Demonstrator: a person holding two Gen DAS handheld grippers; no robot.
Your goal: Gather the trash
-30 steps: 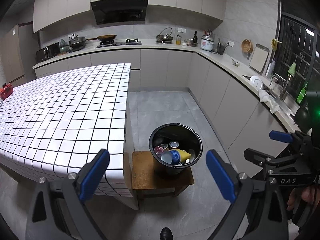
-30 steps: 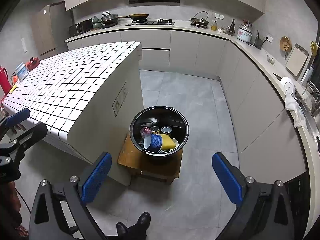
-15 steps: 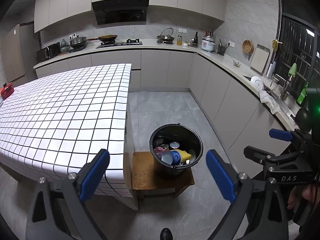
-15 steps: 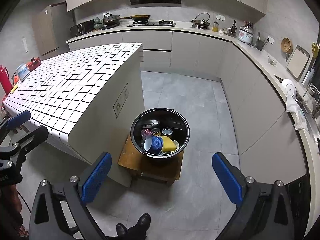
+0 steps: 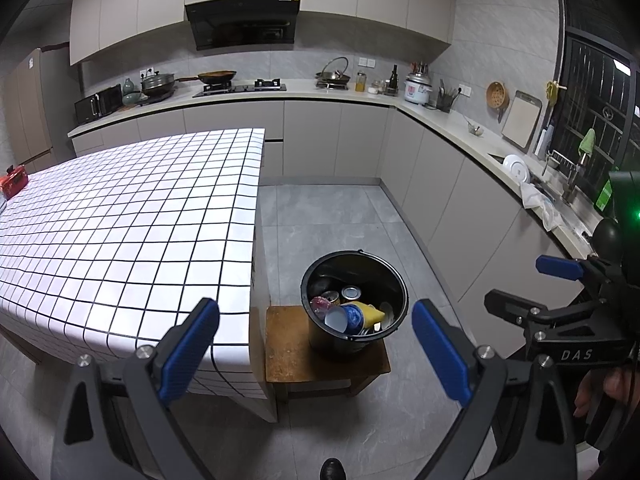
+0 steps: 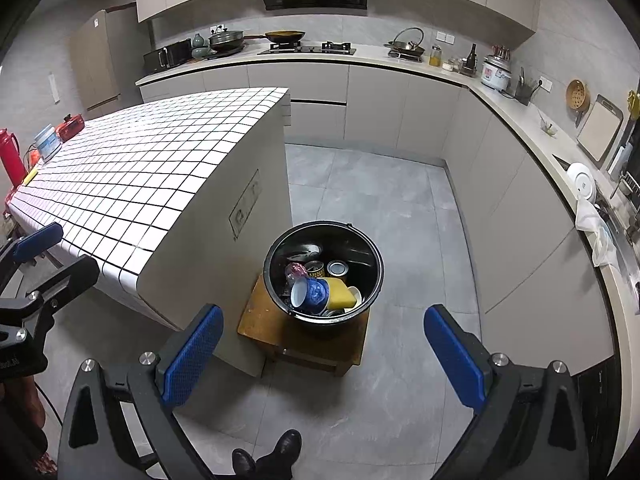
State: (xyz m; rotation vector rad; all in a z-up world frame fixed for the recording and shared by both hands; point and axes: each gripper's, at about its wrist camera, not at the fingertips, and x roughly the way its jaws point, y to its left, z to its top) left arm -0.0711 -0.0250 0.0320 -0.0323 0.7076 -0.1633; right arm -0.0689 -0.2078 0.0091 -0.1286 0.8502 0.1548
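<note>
A black bucket [image 5: 392, 280] [image 6: 276, 252] stands on a low wooden stool [image 5: 288, 344] [image 6: 260, 320] beside the tiled island. Inside lie a blue cup [image 5: 346, 318] [image 6: 310, 292], a yellow cup [image 6: 340, 292], tin cans [image 6: 337, 268] and a pink wrapper [image 6: 295, 270]. My left gripper [image 5: 316, 344] is open, held well above the floor, nothing between its blue pads. My right gripper [image 6: 324, 350] is open too, above and in front of the bucket. Each gripper shows at the edge of the other's view.
The white tiled island [image 5: 120, 220] [image 6: 132, 176] is on the left, its corner next to the stool. Grey cabinets and a counter [image 5: 460, 128] run along the back and right, with a sink [image 5: 560, 196]. A person's shoes [image 6: 272, 456] are on the floor below.
Both views have shifted slightly; the bucket sits a little lower and to the right in the right wrist view. Both grippers stay open.
</note>
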